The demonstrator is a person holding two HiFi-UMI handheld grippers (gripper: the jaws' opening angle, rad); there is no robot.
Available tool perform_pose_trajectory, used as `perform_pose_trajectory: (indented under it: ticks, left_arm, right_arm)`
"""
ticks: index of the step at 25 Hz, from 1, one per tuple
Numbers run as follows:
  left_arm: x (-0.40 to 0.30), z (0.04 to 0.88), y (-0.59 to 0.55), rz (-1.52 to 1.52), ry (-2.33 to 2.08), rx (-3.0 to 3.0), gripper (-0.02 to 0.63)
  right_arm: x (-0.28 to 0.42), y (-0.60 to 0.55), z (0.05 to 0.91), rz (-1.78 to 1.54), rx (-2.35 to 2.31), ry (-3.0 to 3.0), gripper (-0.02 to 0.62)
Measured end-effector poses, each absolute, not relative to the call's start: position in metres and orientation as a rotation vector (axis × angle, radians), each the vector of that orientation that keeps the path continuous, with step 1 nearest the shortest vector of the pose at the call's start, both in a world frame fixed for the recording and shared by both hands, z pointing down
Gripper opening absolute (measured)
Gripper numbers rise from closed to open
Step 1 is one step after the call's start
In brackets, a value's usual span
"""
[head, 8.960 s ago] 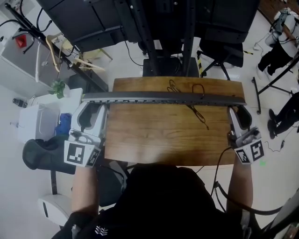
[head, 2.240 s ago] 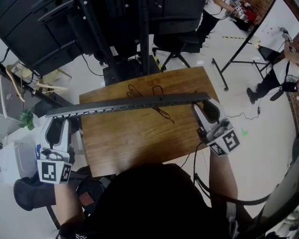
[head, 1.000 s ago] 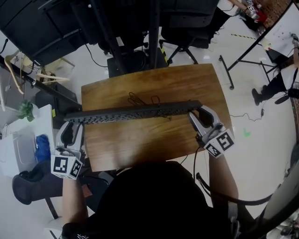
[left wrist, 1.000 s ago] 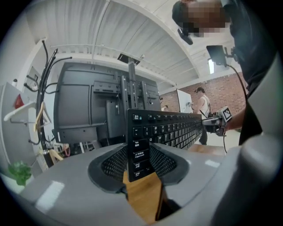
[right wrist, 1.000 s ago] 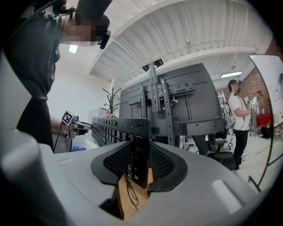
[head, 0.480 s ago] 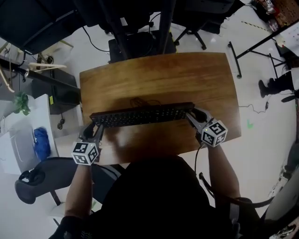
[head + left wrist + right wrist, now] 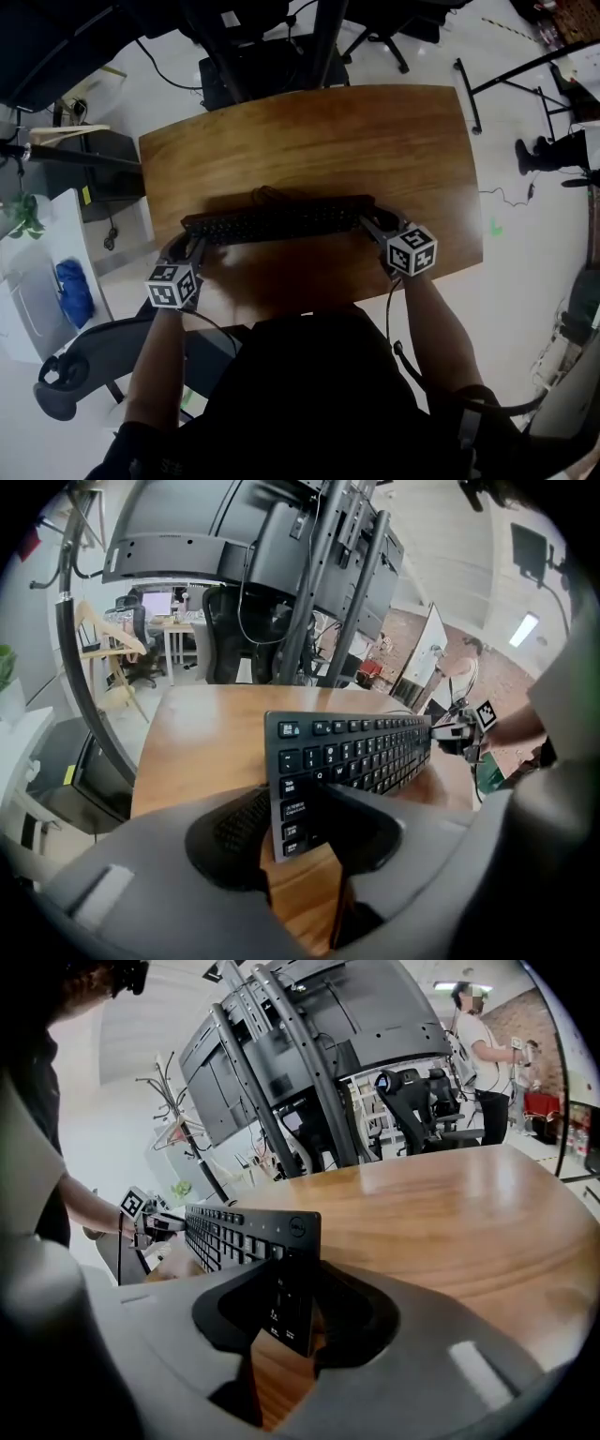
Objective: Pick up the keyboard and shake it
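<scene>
The black keyboard lies lengthwise across the near half of the wooden table, keys facing up. My left gripper is shut on its left end, and my right gripper is shut on its right end. In the left gripper view the keyboard runs away from the left gripper, its end clamped between the jaws. The right gripper view shows the logo end of the keyboard pinched in the right gripper. Whether the keyboard rests on the wood or hovers just above it I cannot tell.
A loop of thin cable pokes out behind the keyboard. A black monitor stand rises beyond the table's far edge. Left of the table sits a white bin holding something blue. A person stands far off.
The keyboard came down from edge-on in the air to keys-up low over the table and nearer me. Both grippers moved with it, still holding its ends.
</scene>
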State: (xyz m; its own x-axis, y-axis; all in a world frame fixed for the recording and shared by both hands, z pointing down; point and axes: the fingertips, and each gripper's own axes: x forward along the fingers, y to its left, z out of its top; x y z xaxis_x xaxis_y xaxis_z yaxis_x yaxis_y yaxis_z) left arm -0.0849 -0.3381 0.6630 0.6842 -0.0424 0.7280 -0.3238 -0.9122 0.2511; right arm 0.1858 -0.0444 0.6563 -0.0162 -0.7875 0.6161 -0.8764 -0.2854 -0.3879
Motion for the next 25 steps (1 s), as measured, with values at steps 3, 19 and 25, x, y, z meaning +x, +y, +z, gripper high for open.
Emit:
perform_pose_trajectory:
  ticks: [3,19,25]
  left_arm:
    - [-0.08,0.671,-0.34,1.106,-0.272,2.517,0.155]
    - [-0.081,0.689,-0.356,1.005,-0.386,2.499,0.17]
    - [-0.092,0.641,-0.365,0.875,-0.546,2.556,0.047]
  right_arm:
    - [0.189,-0.045,0.659,1.197,2.125,-1.802,0.13]
    - [0.19,-0.044,0.682,1.26,2.264,-1.61,0.16]
    - [0.175,-0.052,0.644,0.969,2.215,-1.618,0.041]
